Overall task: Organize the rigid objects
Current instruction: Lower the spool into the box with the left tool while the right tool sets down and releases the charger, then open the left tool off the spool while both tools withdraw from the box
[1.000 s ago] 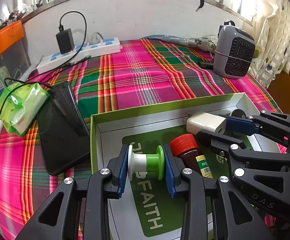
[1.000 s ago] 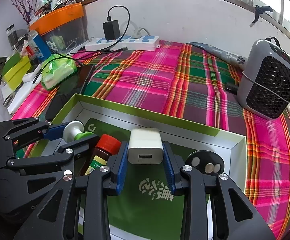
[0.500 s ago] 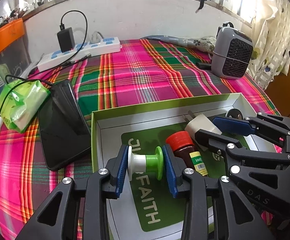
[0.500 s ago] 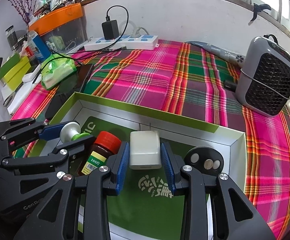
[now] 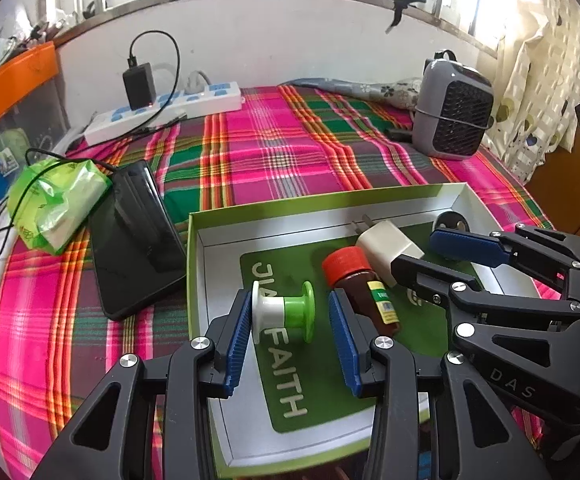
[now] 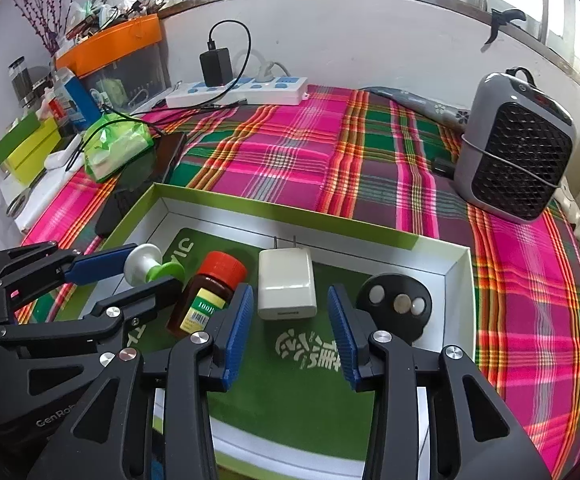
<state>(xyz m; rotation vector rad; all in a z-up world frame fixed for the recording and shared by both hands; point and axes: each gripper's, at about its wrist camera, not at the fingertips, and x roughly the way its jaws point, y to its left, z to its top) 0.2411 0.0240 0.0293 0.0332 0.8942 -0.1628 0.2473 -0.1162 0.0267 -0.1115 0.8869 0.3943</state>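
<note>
A green-and-white open box (image 5: 329, 200) (image 6: 290, 212) lies on the plaid cloth. Inside it lie a white-and-green spool (image 5: 282, 312) (image 6: 150, 268), a brown bottle with a red cap (image 5: 357, 284) (image 6: 210, 288), a white USB charger (image 5: 385, 248) (image 6: 286, 284) and a black disc with coin cells (image 6: 395, 304) (image 5: 449, 224). My left gripper (image 5: 290, 308) (image 6: 156, 268) is open around the spool, a gap showing at the green flange. My right gripper (image 6: 290, 300) (image 5: 415, 249) is open, with gaps either side of the charger.
A black phone (image 5: 134, 240) and a green tissue pack (image 5: 54, 200) lie left of the box. A power strip with a black adapter (image 5: 162, 108) runs along the back wall. A grey heater (image 5: 449, 112) stands at the back right. Cluttered bins sit far left.
The right gripper set the charger down flat in the box and opened. The left gripper's fingers spread off the spool, which now rests on the box floor.
</note>
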